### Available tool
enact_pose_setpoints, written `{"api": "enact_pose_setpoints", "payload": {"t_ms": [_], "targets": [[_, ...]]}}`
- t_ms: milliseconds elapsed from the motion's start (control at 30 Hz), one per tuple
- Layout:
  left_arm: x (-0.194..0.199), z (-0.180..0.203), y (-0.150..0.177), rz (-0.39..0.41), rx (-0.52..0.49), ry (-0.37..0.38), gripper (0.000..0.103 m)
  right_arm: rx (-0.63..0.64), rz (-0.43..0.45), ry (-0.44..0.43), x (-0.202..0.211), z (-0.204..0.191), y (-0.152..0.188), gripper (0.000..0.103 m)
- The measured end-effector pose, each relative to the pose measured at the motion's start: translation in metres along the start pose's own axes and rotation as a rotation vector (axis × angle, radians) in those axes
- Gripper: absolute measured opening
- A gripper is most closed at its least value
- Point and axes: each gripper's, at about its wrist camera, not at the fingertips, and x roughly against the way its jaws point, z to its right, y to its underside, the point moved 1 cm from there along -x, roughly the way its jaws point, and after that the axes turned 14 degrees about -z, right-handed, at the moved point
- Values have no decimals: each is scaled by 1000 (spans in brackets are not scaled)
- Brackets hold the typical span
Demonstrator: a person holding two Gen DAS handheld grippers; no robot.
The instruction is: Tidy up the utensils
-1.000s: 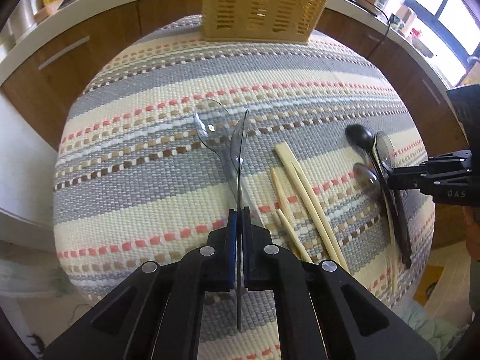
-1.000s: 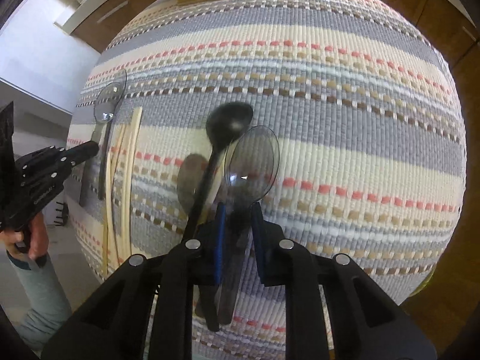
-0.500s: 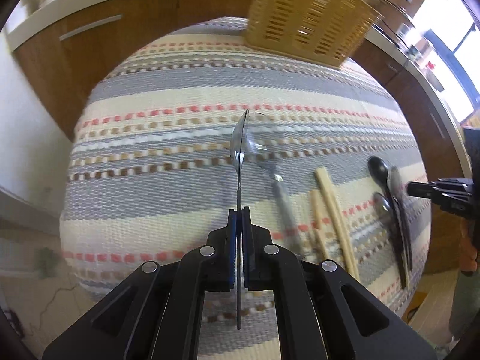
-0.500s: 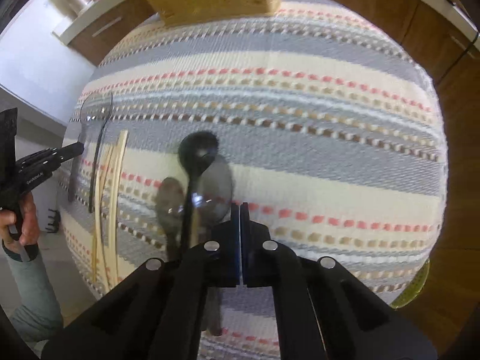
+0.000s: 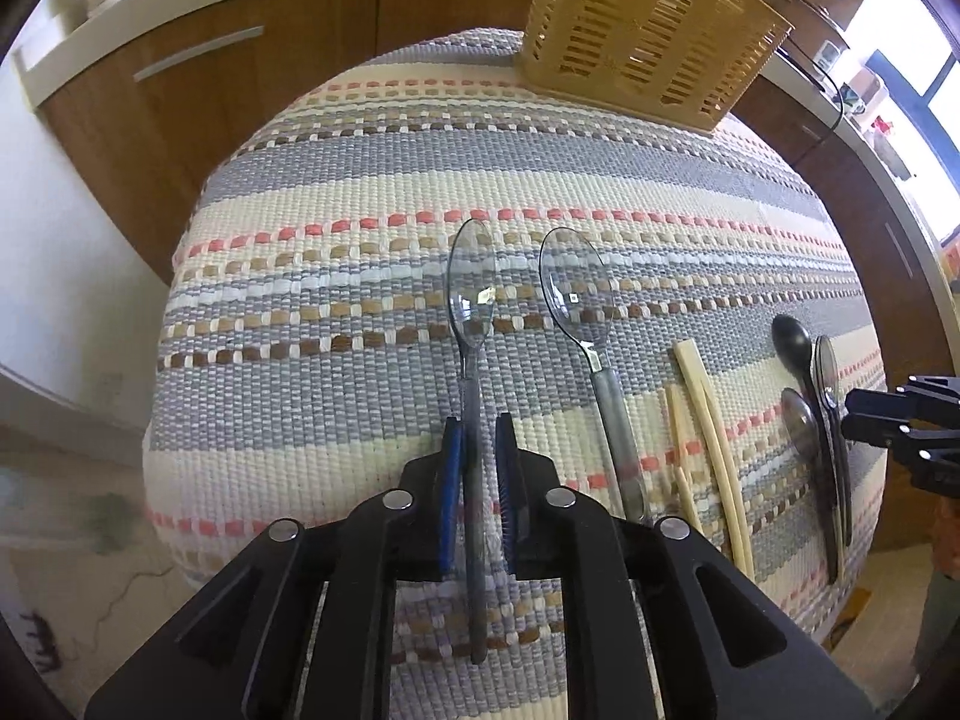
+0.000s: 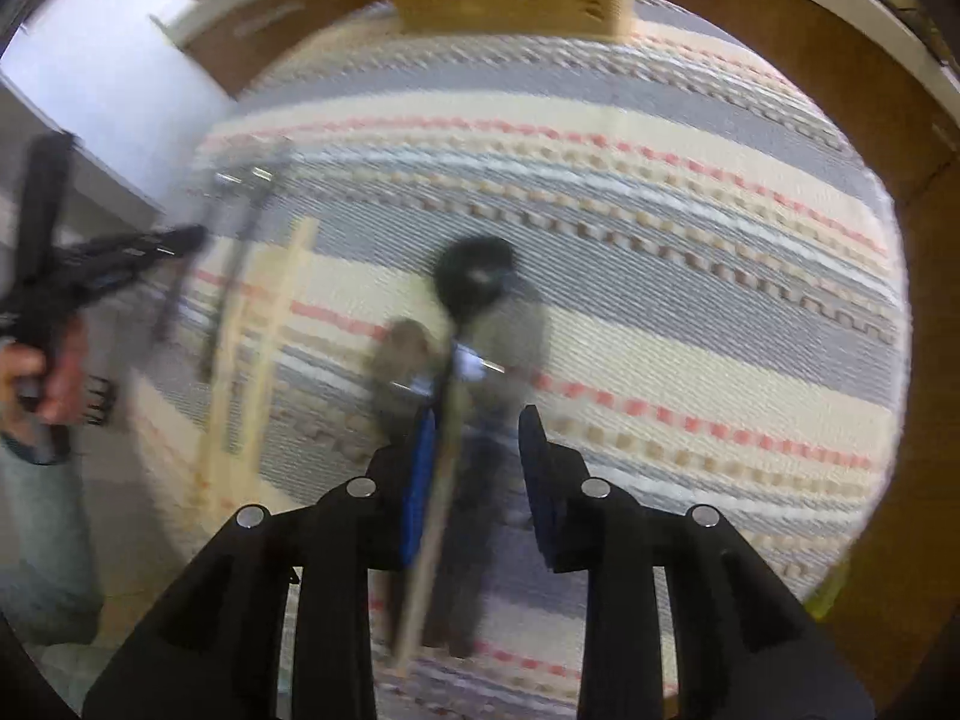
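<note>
While jaws part: both grippers are letting go.
Left gripper: opening, clear spoon lying loose between, left of its twin.
Right gripper: opening over blurred dark spoons.
Next: likely lift clear, then sort chopsticks.

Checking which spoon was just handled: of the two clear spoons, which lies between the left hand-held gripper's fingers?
The left clear spoon: its handle runs between the opening left hand-held gripper; the other clear spoon lies beside it.
</note>
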Motion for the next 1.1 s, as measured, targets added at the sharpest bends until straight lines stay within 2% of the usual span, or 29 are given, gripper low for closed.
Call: {"api": "enact_pose_setpoints", "payload": {"t_ms": [133, 200, 233, 367, 433, 533, 667, 833, 900, 967, 1067, 1100], "targets": [[1, 4, 1, 1, -24, -32, 19, -10, -31, -19, -8, 4, 1, 26], [0, 8, -1, -3, -29, -55, 23, 9, -40, -24, -12, 0, 0, 12], [0, 9, -1, -5, -32, -61, 24, 23, -38, -16, -13, -4, -1, 10], [-1, 13, -3, -18, -51, -88, 26, 53, -18, 20, -14, -14, 3, 10], [-2, 14, -3, -21, -59, -98, 26, 47, -2, 4, -9, -11, 8, 10], [-1, 13, -4, -25, -61, -96, 24, 33, 31, 0, 5, 5, 13, 10], [-2, 15, -7, -34, -66, -141, 11, 5, 67, -31, 14, 24, 12, 10], [-2, 22, -8, -39, -85, -182, 10, 15, 114, -51, 27, 31, 11, 10], [3, 27, -10, -8, -90, -171, 10, 25, 139, -58, 35, 31, 9, 10], [19, 31, -13, 61, -76, -150, 10, 34, 182, -74, 46, 30, 5, 10], [61, 37, -21, 207, -59, -74, 10, 45, 269, -95, 64, 24, -9, 10], [82, 41, -26, 278, -56, -57, 10, 49, 305, -103, 75, 24, -13, 10]]}}
